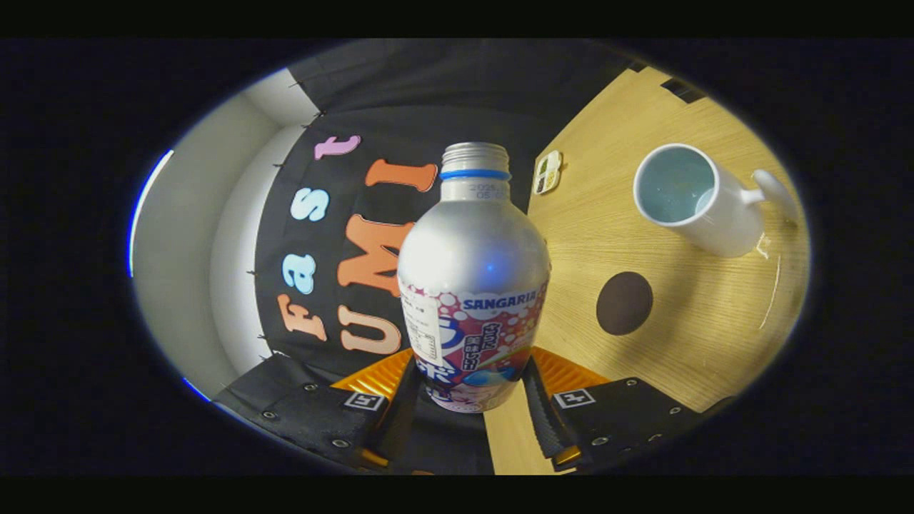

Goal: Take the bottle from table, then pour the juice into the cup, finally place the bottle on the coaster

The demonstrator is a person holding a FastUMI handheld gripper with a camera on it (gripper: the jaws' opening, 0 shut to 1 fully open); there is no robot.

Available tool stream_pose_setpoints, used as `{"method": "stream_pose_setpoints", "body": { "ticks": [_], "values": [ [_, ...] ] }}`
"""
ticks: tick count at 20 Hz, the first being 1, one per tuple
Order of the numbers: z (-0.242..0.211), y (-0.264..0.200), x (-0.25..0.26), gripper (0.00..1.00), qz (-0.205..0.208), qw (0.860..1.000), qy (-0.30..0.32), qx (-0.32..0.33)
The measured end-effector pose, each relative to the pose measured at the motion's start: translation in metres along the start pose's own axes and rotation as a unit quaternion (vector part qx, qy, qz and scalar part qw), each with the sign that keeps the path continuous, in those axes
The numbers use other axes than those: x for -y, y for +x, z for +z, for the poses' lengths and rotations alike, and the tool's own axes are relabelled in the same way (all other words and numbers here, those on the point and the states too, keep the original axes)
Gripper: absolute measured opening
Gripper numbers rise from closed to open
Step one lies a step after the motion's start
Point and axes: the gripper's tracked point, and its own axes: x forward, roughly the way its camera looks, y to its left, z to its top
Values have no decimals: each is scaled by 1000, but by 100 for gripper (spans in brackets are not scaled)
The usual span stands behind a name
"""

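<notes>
A silver aluminium bottle [473, 278] with a blue neck ring, no cap and a colourful label sits between my fingers, and my gripper [471, 389] is shut on its lower body. The whole view is rolled, so the wooden table [628, 214] runs up the right side. A white mug [696, 203] with a pale blue inside stands on the table beyond and to the right of the bottle, its handle pointing away from the bottle. A round dark brown coaster [624, 303] lies on the table between the mug and my right finger.
A small white and yellow-green item [548, 172] lies on the table far beyond the bottle's neck. The booth's black cloth wall hangs behind the bottle, with a white wall to its left. A dark tape patch [682, 89] marks the table's far corner.
</notes>
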Motion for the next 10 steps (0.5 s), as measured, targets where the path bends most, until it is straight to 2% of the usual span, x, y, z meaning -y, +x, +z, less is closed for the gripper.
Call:
{"method": "stream_pose_setpoints", "body": {
  "ticks": [10],
  "values": [
    [2,-2,-6,71,6,995,102,6]
  ]
}}
